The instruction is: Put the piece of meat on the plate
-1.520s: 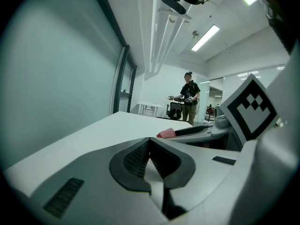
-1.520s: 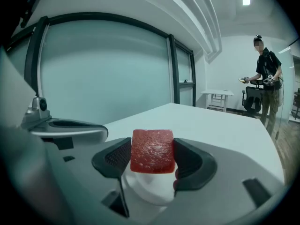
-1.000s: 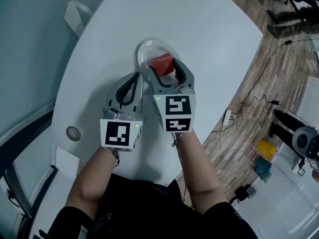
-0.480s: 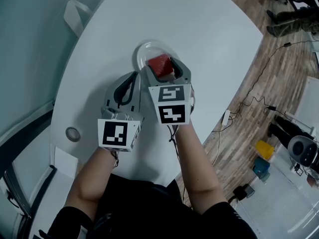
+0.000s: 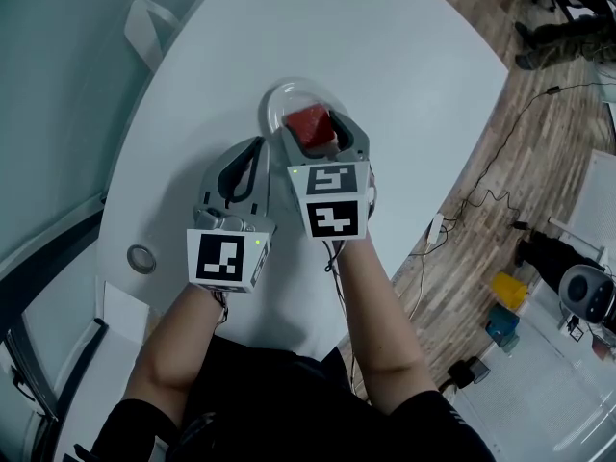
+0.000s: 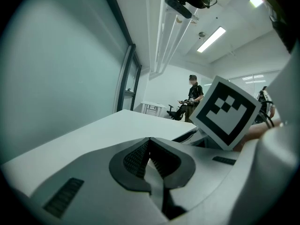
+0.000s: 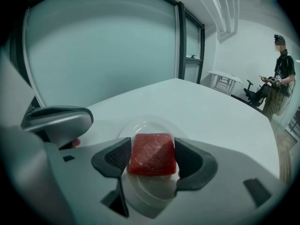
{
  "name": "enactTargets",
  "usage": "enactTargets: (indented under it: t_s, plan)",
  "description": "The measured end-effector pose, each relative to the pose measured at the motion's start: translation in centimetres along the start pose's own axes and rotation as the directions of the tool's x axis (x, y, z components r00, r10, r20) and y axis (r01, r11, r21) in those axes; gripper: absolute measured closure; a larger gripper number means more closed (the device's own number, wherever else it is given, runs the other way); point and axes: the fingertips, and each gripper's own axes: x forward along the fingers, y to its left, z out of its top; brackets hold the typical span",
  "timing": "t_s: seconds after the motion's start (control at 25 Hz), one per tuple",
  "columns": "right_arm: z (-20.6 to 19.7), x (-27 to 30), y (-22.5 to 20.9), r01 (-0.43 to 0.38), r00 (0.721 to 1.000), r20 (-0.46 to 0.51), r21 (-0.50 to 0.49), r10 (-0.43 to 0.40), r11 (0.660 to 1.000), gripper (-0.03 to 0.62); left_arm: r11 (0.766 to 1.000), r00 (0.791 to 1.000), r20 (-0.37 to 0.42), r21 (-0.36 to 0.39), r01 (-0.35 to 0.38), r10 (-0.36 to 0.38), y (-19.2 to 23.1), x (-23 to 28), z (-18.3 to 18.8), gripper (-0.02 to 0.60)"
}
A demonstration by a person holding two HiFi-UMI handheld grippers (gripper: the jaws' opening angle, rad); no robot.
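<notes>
Table [image 5: 404,75]: white, smooth, matte top with a rounded edge; carries the plate. Plate [image 5: 273,101]: small, round, shallow, clear and glossy, with a raised rim. Piece of meat [image 5: 310,125]: red, blocky, roughly square in face, with a faintly grained, moist-looking surface and softened corners; it sits directly over the middle of the plate, but whether its underside touches the plate cannot be told. Right gripper [image 5: 314,135]: grey moulded shell with dark ribbed pads [image 7: 116,156], and a white cube with black square markers at the rear; its jaws are clamped on the piece of meat, one pad on each side face, and reach over the plate's near rim. Left gripper [image 5: 256,148]: same build and marker cube; its jaws are pressed together with nothing between them, tips just beside the plate's near-left rim, pointing along the table. Right forearm [image 5: 373,301]: bare, stretched straight from the body toward the plate. Left forearm [image 5: 181,335]: bare, parallel to it on the left, held a little further back from the plate. Floor [image 5: 500,152]: wood planks, to the right of the plate beyond the table edge, with thin dark cables [image 5: 478,200] trailing across it.
</notes>
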Motion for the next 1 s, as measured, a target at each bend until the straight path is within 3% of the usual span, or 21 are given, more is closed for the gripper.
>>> enactTargets:
  t_s: [0.44,0.76,0.84,1.0]
  plan:
    - [1.3,-1.8,-0.5,0.019,0.998,0.062,0.012,-0.02,1.0,0.306,1.0,1.0,0.017,0.012,0.002,-0.002,-0.3,-0.6,0.9,0.581]
    - [2.7,-5.9,0.1,0.002,0.986,0.168,0.038,-0.009,0.999,0.309,0.999,0.999,0.046,0.047,0.023,-0.025,-2.1,-1.8,3.0,0.581]
    - [3.2,-7.5,0.1,0.03,0.975,0.219,0.042,-0.038,0.999,0.38,0.998,0.998,0.054,0.051,0.029,-0.032,-2.7,-2.4,3.7,0.582]
    - [3.5,-10.7,-0.3,0.073,0.95,0.297,0.08,-0.094,0.994,0.463,0.997,0.996,0.074,0.064,0.036,-0.041,-3.7,-3.6,5.2,0.581]
